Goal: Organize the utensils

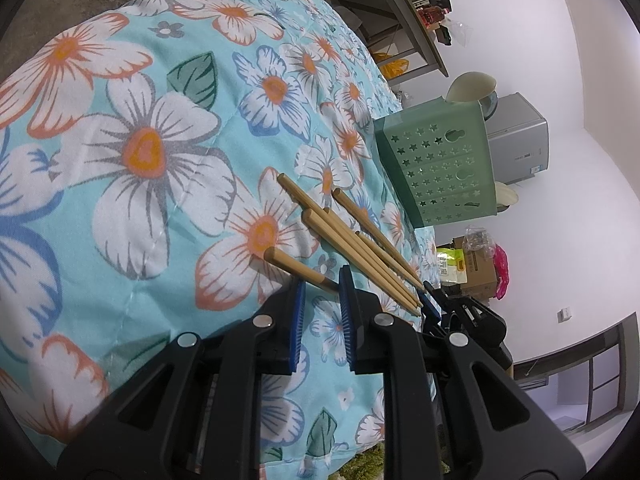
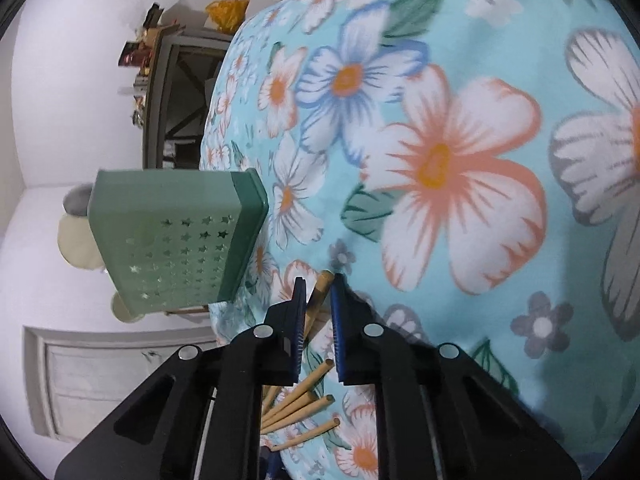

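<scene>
Currently the chopsticks point(image 1: 352, 248) lie fanned on the floral quilt point(image 1: 140, 152), tips converging toward its edge, near the green perforated holder point(image 1: 440, 164), which stands at that edge. The holder's contents are hidden. The left gripper point(image 1: 322, 280) is parted around one stick's tip, not clamped. The right gripper point(image 2: 318, 284) straddles another chopstick's end; grip cannot be confirmed.

floral quilt point(image 1: 140, 152), grey fridge point(image 1: 516, 144), cardboard box point(image 1: 478, 270), cluttered shelf point(image 1: 416, 12)

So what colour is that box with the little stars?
The holder is pale green with star cut-outs, clearest in the left wrist view.
</scene>
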Motion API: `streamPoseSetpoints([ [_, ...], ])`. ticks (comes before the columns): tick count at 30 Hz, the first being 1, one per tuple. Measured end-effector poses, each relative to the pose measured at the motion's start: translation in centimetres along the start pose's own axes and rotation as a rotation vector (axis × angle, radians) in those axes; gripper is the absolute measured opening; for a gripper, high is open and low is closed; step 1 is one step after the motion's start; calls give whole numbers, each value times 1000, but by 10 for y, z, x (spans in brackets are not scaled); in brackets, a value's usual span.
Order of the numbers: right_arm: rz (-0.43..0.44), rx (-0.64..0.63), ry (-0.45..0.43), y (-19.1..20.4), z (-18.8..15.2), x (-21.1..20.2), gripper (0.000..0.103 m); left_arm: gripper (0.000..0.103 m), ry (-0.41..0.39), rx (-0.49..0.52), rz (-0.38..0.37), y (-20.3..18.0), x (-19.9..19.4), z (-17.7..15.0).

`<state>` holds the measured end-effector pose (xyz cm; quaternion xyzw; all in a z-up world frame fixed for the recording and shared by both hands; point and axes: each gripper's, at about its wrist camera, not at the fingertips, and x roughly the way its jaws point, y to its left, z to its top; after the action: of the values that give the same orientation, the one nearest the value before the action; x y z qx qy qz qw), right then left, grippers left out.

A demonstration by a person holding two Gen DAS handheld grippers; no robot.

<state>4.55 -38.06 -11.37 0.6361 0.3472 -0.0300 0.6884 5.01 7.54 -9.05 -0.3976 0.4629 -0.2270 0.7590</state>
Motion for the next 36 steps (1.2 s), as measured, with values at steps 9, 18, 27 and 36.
streamPoseSetpoints([
  [9, 247, -12, 22, 13, 5, -12, 5, 17, 0, 0, -3, 0, 0, 0],
  [18, 356, -187, -23, 68, 3, -51, 3, 15, -9, 4, -2, -5, -1, -4],
  [27, 413, -363, -75, 112, -11, -92, 2, 11, -40, 88, -47, -30, -22, -9],
  [36, 356, -410, -97, 110, -21, -102, 2, 9, -115, 152, -63, -45, -54, -9],
])
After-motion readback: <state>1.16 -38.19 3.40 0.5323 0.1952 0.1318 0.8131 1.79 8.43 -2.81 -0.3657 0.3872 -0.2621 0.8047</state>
